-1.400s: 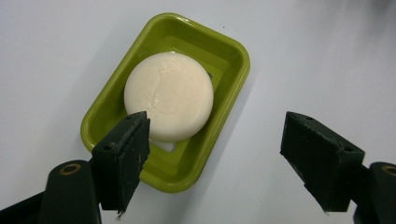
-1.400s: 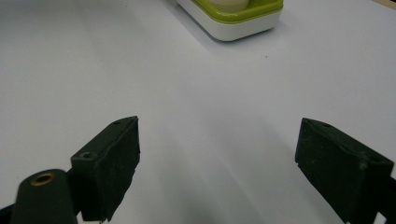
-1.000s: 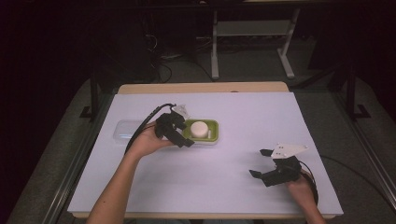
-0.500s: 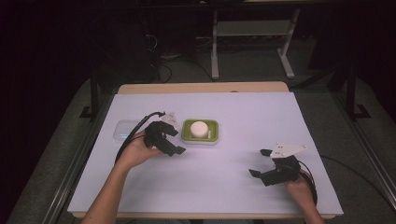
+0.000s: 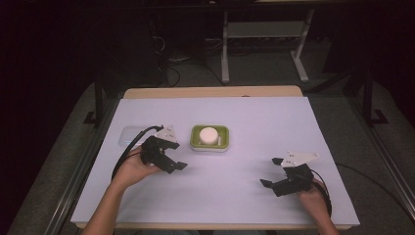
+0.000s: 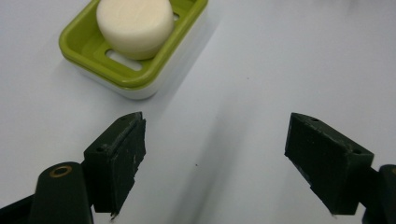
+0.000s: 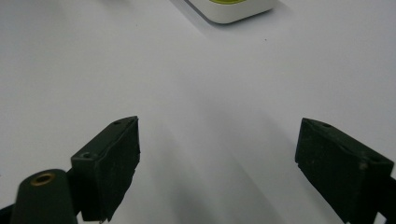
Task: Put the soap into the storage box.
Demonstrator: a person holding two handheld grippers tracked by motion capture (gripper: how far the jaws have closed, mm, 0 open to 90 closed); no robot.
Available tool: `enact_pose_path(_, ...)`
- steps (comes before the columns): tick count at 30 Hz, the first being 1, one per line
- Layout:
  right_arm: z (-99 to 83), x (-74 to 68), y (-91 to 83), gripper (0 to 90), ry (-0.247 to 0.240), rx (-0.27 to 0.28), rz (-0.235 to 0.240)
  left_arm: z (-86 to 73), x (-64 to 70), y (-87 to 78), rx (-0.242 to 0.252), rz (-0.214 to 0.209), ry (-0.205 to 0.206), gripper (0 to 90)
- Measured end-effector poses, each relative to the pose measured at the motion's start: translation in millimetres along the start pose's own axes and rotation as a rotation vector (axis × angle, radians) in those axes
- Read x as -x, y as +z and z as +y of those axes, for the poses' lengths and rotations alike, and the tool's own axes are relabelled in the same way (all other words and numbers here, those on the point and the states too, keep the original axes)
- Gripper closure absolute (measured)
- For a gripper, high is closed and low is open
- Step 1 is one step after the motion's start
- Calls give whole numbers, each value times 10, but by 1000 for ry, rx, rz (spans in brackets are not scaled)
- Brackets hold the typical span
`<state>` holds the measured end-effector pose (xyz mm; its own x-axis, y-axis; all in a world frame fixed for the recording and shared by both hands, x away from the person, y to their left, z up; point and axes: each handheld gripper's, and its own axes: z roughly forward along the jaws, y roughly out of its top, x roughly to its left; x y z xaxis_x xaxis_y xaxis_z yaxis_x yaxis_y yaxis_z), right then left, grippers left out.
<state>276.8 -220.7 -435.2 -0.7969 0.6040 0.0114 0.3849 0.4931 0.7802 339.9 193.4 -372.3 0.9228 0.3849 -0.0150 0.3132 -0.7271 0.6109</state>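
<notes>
A round white soap (image 5: 208, 134) lies in a green and white soap dish (image 5: 221, 143) at the middle of the table. My left gripper (image 5: 177, 155) hovers just left of the dish and a little nearer the person, open and holding nothing. In the left gripper view the soap (image 6: 134, 21) and dish (image 6: 140, 79) sit beyond the spread jaws, and the gripper (image 6: 215, 154) has bare table between them. My right gripper (image 5: 270, 172) rests open near the front right. In the right gripper view it (image 7: 217, 158) faces the dish's corner (image 7: 233, 11) far ahead.
A clear flat plastic piece (image 5: 131, 135) lies on the white table cover (image 5: 264, 122) behind my left hand. A black cable (image 5: 128, 154) loops from the left gripper. White shelf legs (image 5: 225, 49) stand on the floor beyond the table's far edge.
My left gripper has drawn back from the soap dish toward the left and the near side, open. The soap stays in the dish. The right gripper has not moved.
</notes>
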Motion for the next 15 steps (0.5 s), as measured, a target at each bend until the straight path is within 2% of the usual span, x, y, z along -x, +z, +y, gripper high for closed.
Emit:
enact_pose_path(3, 2, -5, -12, 132, -5, -1, -4, -43, 41, -19, 15, -3, -2, 196)
enact_pose_path(11, -16, -11, -21, 132, -5, -6, -12, -184, 122, -57, 8, 2, 11, 194)
enact_pose_path(15, -30, -1, -18, 132, 1, -8, -13, -276, 158, -76, 10, 8, 4, 194)
